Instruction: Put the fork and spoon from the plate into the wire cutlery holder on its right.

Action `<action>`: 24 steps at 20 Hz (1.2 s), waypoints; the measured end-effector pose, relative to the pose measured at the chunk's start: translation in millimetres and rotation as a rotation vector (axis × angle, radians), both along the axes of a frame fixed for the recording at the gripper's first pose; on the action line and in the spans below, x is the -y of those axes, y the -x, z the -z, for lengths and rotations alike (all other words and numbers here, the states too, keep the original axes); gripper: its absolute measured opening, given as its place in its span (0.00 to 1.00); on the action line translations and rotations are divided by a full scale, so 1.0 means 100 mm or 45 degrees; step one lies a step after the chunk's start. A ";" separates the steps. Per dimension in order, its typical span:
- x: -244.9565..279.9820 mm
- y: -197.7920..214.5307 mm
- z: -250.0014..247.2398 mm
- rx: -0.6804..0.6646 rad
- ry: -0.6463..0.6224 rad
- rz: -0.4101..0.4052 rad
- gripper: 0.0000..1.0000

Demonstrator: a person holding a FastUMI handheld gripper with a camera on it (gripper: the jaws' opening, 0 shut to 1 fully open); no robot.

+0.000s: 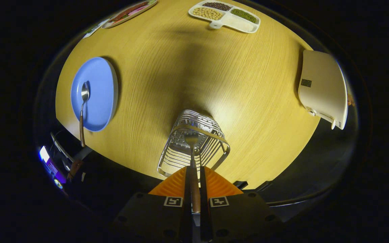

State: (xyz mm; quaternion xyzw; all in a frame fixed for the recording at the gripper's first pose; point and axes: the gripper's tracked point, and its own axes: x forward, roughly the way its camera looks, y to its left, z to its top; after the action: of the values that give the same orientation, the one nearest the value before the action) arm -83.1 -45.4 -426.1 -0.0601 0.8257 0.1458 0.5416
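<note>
My claw [194, 173] is clamped on the fork [192, 158], both fingers pressed together on its brown handle. The metal head hangs straight ahead of the fingertips, down inside the wire cutlery holder [194, 143]. I can't tell whether the tines touch the perforated bottom.

Nothing stands between the fingers and the holder's open top; its rim bar crosses just beyond the fork's neck. The holder is a basket of thin, shiny curved wires, standing on the wooden table [181, 67] near its front edge.

Well off to the left lies the round blue plate [101, 84], with the spoon [83, 104] on it, bowl on the plate and brown handle sticking past the near rim. Far beyond the holder sits a white divided tray [240, 24] of beans and grains, and at the right a cream, smooth-cased device [324, 87].
</note>
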 end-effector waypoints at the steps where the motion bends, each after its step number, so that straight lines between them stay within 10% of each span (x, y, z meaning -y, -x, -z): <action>1: 0.00 -0.06 -0.04 0.054 -0.014 0.009 0.14; 11: -0.59 -0.30 -0.72 0.471 -0.252 0.082 0.20; 24: -2.56 -0.01 -0.86 0.449 -0.595 0.093 0.29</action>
State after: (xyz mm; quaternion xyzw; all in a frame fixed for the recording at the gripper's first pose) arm -82.1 210.5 -339.8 0.0716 0.6646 0.2996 0.6808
